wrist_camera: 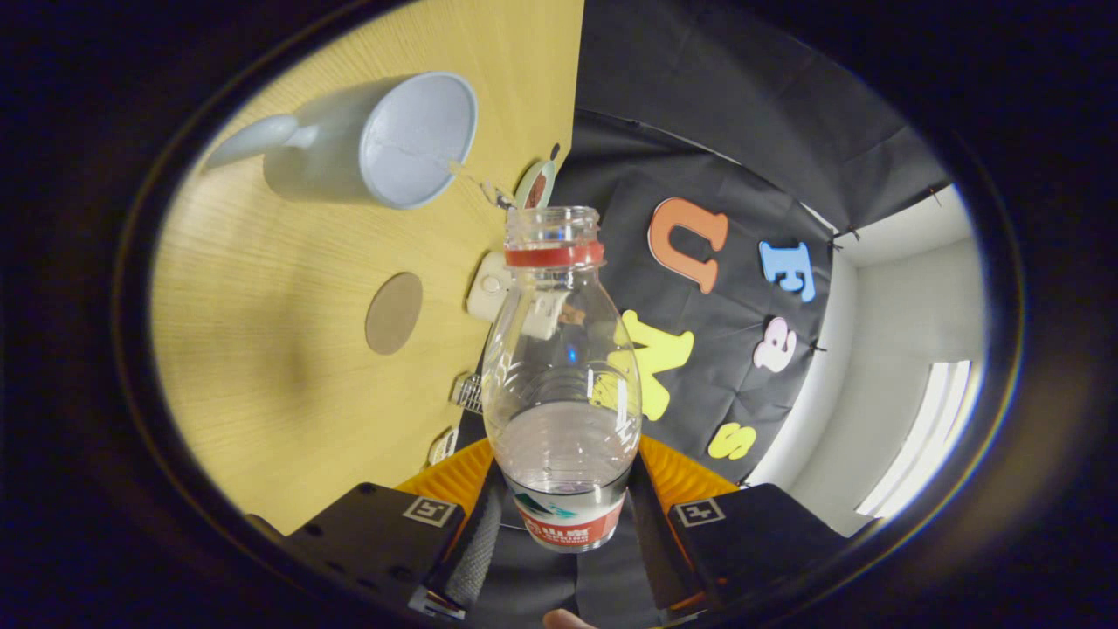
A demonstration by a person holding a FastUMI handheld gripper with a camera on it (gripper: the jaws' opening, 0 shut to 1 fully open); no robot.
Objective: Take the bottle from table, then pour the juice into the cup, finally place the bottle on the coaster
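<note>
Fingers are clamped on the open bottle; far beyond it, cup and coaster are seen on the surface.

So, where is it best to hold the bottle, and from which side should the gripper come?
The lower body, as now: the gripper is shut on the bottle with one finger on each side of the round, ribbed wall near the label. The body there is widest and gives the pads a seat; the neck above narrows and the open mouth must stay free to pour toward the cup.
</note>
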